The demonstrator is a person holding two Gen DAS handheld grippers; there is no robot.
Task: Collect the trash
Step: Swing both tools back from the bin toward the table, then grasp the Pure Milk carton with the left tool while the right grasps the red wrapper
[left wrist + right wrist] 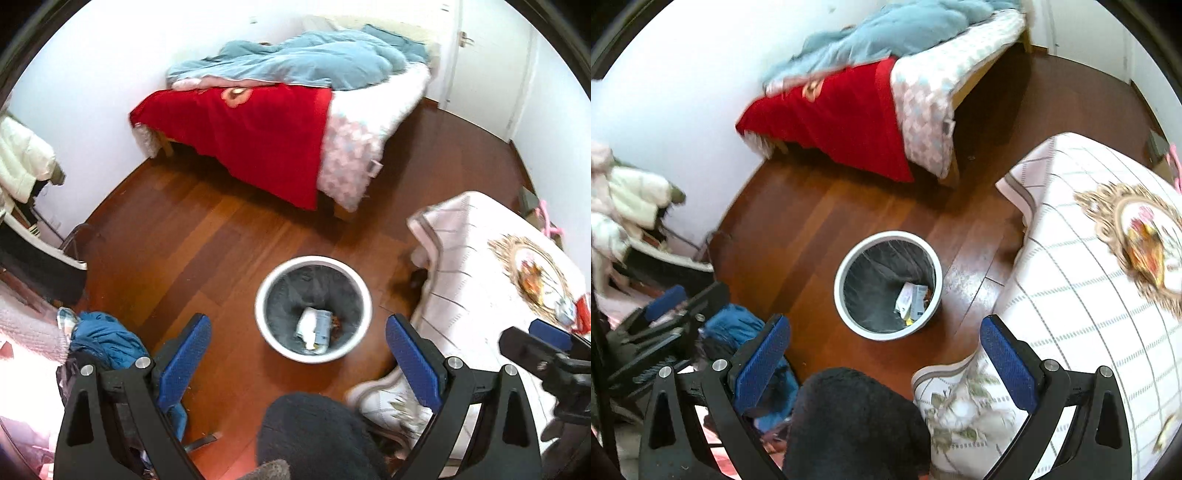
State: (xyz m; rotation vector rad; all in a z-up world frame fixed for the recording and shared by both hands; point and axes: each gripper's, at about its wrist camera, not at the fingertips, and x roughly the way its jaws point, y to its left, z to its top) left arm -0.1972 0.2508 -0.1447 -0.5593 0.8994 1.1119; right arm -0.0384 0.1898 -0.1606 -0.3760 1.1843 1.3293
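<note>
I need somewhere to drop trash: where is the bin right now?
The white bin stands on the wooden floor at the centre of both wrist views, between the bed and the cloth-covered table, some trash already inside.

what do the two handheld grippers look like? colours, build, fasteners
Both look identical. The left gripper has black angular plastic finger arms with triangular cutouts, silver round pivot fasteners, and flat rectangular pads in textured blue. The right gripper matches: black arms, silver fasteners, blue pads. No cables or markings are visible.
</note>
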